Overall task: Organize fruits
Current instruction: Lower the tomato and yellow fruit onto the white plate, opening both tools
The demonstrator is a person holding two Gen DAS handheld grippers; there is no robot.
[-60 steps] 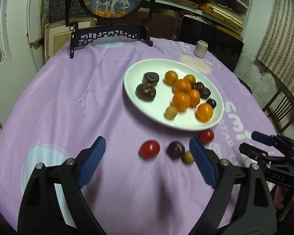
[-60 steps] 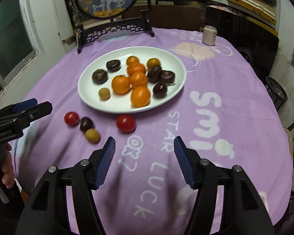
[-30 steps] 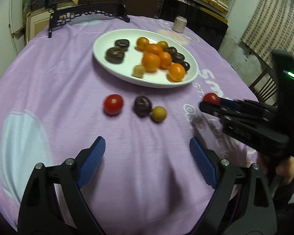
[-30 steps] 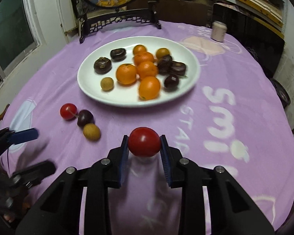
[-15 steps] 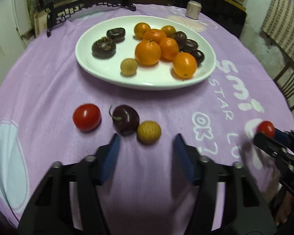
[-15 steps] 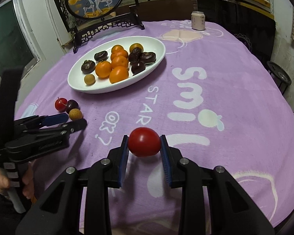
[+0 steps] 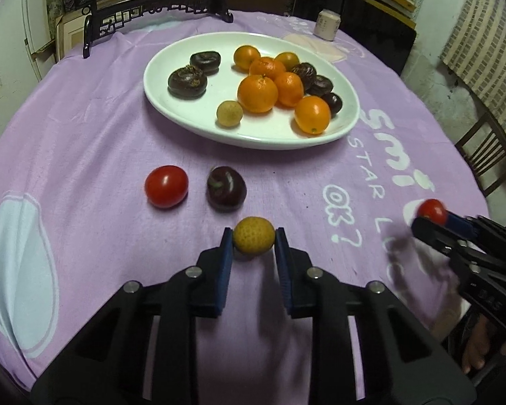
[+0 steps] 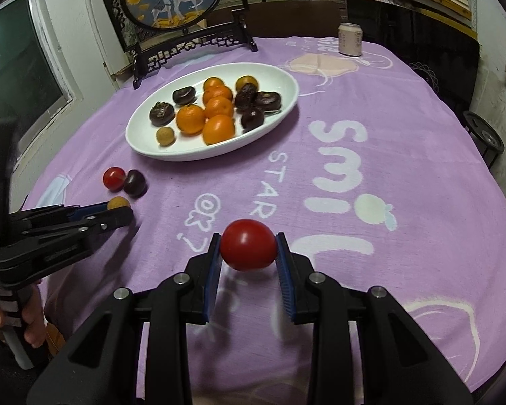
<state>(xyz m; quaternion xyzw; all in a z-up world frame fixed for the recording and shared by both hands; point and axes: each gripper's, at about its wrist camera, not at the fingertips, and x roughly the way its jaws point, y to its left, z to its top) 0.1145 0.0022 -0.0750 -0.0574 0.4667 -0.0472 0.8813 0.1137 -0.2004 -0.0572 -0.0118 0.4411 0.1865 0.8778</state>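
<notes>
Fruits: most sit on the white plate [image 7: 192, 118] (oranges, dark plums, one small tan fruit). Off the plate, on the purple cloth of the table [image 7: 84, 128], lie a loose red tomato [image 7: 166, 186] and a dark cherry [image 7: 226, 188], close together but apart.

Left claw [image 7: 254, 240]: clenched on a small yellow-tan fruit [image 7: 254, 240], blue pads bearing on both flanks. Whether the fruit has cleared the cloth cannot be told from the left view.

Right claw [image 8: 248, 250]: grasping a second red tomato [image 8: 248, 249], held over the cloth on the near right side, well apart from the plate.

Step in hand, as judged: carry both held pieces to the plate.

Notes for doing it well:
- Keep pad pressure steady. Tomato skin is soft and round, so too much squeeze splits it and too little lets it roll out.
- Lift the yellow-tan fruit straight up first; the cherry lies just beyond the claw tips and could be knocked.
- Bare plate shows on the near-left part, beside the tan fruit [image 7: 230, 113]. Set down low there, not onto the orange pile.
- Bring one claw in at a time to avoid them colliding over the rim.
</notes>
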